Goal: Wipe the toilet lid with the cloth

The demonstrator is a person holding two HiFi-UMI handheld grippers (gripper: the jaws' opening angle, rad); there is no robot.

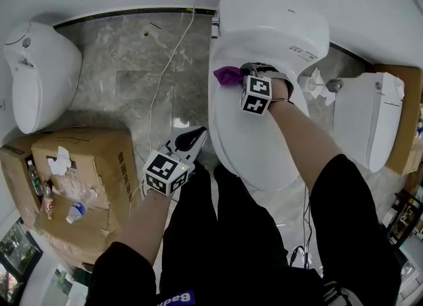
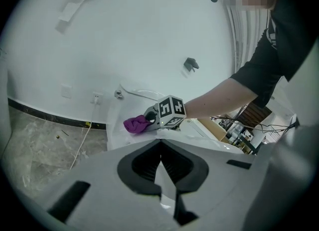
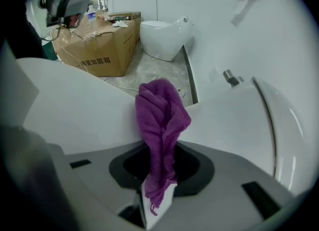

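Cloth (image 3: 162,125): purple and bunched, at the rear of the lid (image 1: 264,146) near the hinge, where it seems to touch the white surface.
Right gripper (image 3: 154,202): points steeply down, jaws clamped on one end of the cloth; the rest sticks out ahead as a narrow wad.
Grip risk: the hold is on a thin tail, so drag along the lid could pull the cloth free.
Contact risk: a wad this narrow wipes only a thin strip. Pressing harder to make up for that could bring the hard jaw tips onto the glossy lid and scuff it.
Lid shape: domed and slick; a stroke toward the rim could run off the edge.
Left gripper (image 1: 192,138): jaws together, empty, beside the lid's left edge over the floor; it braces nothing.
Cable (image 1: 165,73): trails across the floor near the left gripper and could snag on it.
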